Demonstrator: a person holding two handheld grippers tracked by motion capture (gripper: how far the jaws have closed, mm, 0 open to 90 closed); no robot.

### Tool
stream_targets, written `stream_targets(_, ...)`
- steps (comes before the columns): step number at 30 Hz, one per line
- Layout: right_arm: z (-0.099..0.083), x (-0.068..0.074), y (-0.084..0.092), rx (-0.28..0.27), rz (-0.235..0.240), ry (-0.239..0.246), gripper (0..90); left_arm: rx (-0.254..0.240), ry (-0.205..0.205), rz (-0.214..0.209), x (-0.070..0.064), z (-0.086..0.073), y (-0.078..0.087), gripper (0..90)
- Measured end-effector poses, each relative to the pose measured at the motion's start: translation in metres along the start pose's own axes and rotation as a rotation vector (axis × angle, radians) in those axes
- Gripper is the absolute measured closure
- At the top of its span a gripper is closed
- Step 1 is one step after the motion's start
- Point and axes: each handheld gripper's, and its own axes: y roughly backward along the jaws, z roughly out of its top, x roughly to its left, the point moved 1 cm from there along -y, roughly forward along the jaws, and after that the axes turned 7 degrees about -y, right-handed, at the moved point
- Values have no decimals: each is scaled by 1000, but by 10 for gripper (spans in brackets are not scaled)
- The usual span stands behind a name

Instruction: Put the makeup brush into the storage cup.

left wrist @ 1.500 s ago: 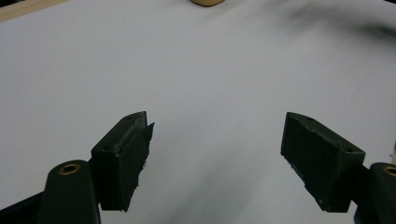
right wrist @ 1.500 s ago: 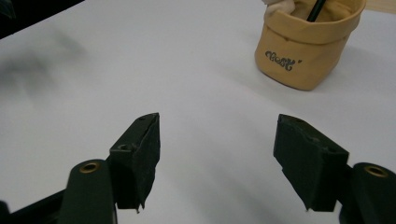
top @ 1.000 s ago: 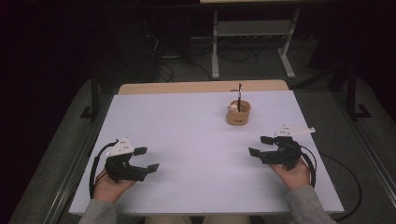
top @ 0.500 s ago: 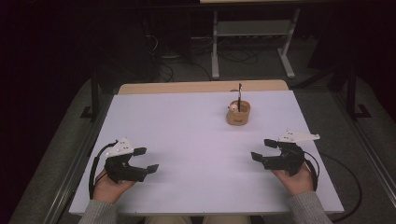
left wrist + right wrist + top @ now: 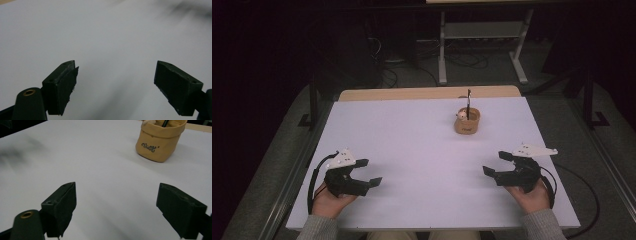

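One tan pouch; two tools agape.

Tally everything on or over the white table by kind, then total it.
Grippers: 2, left gripper and right gripper, both open
Tan pouch: 1
Dark stick standing in it: 1
Pale item in it: 1
Total: 5

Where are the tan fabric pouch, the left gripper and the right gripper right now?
tan fabric pouch (image 5: pixel 467 123): high view, front wall of the pouch.
left gripper (image 5: pixel 368 172): high view, midway between its open fingers.
right gripper (image 5: pixel 498 163): high view, midway between its open fingers.
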Motion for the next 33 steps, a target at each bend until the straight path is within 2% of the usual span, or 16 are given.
stream_targets(16, -3, 6, 5, -24, -13, 23, 147, 30, 1, -10, -3, -8, -5, 176)
stream_targets(33, -2, 8, 2, -28, -7, 30, 147, 37, 5, -13, -3, -10, -7, 177)
